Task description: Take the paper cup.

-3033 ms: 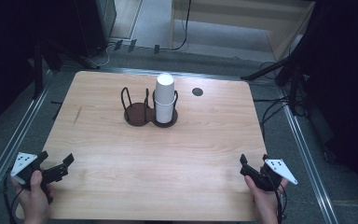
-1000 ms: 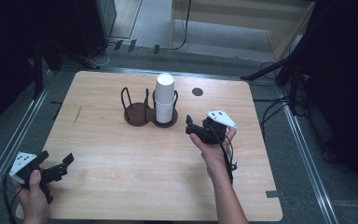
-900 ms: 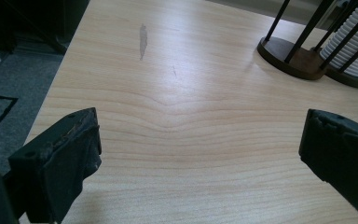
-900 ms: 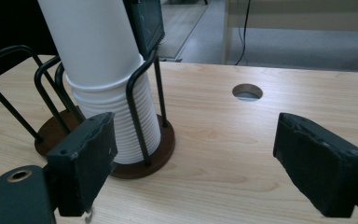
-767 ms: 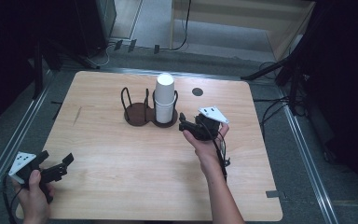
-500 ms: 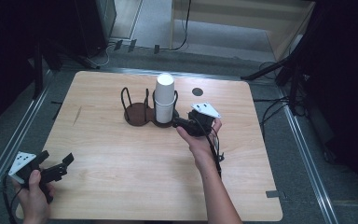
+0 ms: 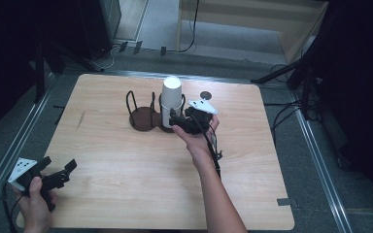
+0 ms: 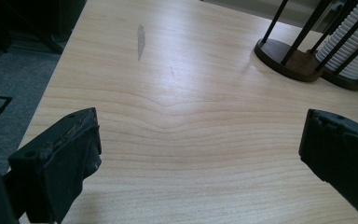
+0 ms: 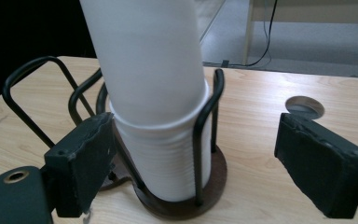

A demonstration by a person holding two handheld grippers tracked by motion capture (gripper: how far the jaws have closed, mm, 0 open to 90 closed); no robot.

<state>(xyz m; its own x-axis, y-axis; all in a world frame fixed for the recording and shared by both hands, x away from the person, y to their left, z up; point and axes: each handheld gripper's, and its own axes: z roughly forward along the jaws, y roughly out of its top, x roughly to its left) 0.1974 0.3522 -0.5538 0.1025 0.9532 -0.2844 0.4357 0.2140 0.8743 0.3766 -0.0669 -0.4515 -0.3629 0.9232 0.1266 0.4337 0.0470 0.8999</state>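
A tall stack of white paper cups point(image 7: 171, 97) stands in the right ring of a dark wire-and-wood cup holder point(image 7: 143, 119) at the middle back of the table. The holder's left ring holds nothing. My right gripper point(image 7: 178, 119) is right up against the stack's near side, held low at the holder's base. In the right gripper view the stack point(image 9: 154, 93) rises just ahead, nearer the left jaw, and the right gripper point(image 9: 200, 163) is open wide with nothing between its jaws. My left gripper point(image 7: 59, 166) rests open at the front left corner, and it point(image 8: 200, 154) faces bare wood.
A round metal grommet point(image 7: 205, 95) sits in the tabletop just right of the holder, also seen as the grommet point(image 9: 304, 106) past the right jaw. A dark scuff point(image 8: 140, 39) marks the wood at the left. Metal rails and cables run along the floor beside the table point(image 7: 126, 194).
My right gripper has travelled from the table's front right corner forward and left to the cup stack. The left gripper has stayed put.
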